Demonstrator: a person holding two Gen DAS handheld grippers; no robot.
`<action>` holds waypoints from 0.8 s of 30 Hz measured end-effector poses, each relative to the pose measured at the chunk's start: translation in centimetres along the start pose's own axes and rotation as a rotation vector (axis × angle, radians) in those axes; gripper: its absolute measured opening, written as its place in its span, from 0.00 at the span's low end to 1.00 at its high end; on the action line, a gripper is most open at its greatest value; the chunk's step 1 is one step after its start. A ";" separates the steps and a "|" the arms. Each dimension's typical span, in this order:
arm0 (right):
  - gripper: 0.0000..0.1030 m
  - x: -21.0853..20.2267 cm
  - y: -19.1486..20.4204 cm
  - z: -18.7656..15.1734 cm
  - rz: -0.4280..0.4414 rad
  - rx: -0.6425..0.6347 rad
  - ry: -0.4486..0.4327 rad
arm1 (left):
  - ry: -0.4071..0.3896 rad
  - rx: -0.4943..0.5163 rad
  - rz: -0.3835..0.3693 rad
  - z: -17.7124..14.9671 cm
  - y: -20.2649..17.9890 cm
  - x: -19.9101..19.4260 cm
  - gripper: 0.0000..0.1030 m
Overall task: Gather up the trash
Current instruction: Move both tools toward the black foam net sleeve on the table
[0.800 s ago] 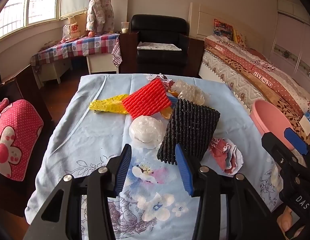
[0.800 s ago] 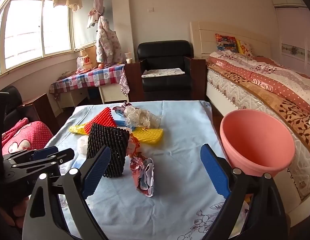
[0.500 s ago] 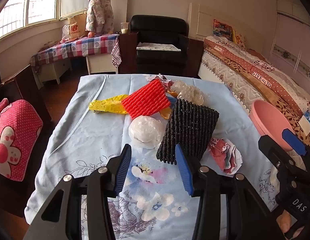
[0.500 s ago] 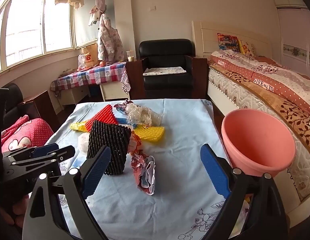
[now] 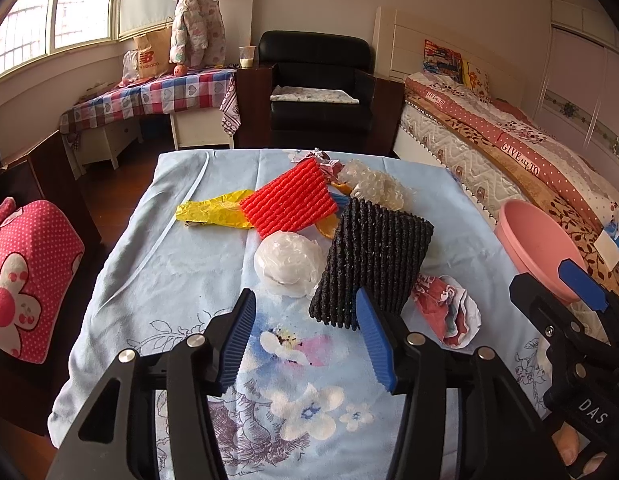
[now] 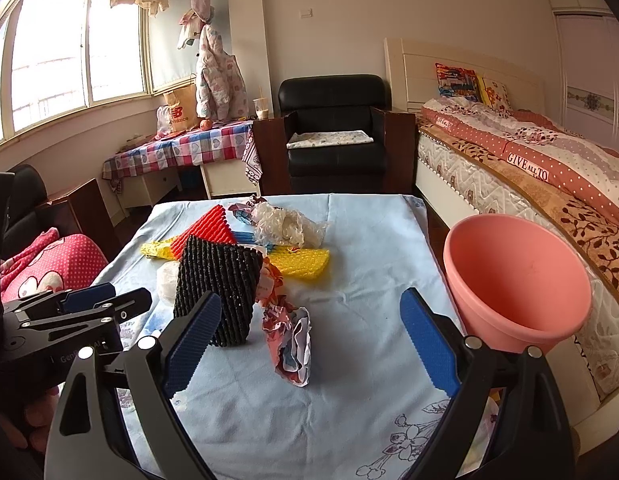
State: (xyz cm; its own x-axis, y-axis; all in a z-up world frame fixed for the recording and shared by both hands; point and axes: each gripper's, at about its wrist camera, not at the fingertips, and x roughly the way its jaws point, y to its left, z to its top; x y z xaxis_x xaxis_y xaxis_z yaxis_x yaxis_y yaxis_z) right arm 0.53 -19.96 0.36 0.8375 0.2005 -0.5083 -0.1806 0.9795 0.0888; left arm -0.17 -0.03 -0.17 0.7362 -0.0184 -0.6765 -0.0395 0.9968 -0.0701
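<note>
Right wrist view shows the right tool (image 6: pixel 309 344) spread wide and empty above the desk (image 6: pixel 369 380), the crumpled red-and-white wrapper (image 6: pixel 289 344) just ahead. The left tool (image 5: pixel 305 340) also gapes empty, near the black foam net (image 5: pixel 373 264). Beyond lie the white plastic wad (image 5: pixel 287 260), red net (image 5: pixel 289 202) and yellow wrapper (image 5: pixel 213 212). The pink basin (image 6: pixel 517 280) looks empty, so collecting has apparently not begun.

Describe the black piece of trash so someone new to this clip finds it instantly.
On the table under the light blue floral cloth, a heap of trash sits mid-table. At its near edge stands the black foam net, leaning upright. It is the only black piece, ribbed like the red foam net behind it.
</note>
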 end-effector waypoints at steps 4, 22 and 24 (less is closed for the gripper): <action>0.89 -0.1 0.0 0.0 0.000 0.001 -0.011 | -0.003 0.003 -0.003 -0.1 -0.1 -0.1 0.52; 0.89 0.0 -0.4 -0.2 -0.004 0.005 0.006 | -0.001 0.009 -0.015 -0.1 -0.5 0.1 0.53; 0.88 0.1 -0.4 -0.3 -0.005 0.005 0.017 | -0.004 0.014 -0.025 -0.2 -0.4 0.1 0.55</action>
State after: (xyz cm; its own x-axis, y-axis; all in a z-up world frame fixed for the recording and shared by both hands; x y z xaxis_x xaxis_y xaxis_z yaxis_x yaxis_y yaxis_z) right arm 0.57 -20.37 0.05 0.8293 0.1956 -0.5234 -0.1739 0.9806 0.0908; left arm -0.19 -0.44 -0.32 0.7398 -0.0432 -0.6715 -0.0117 0.9970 -0.0770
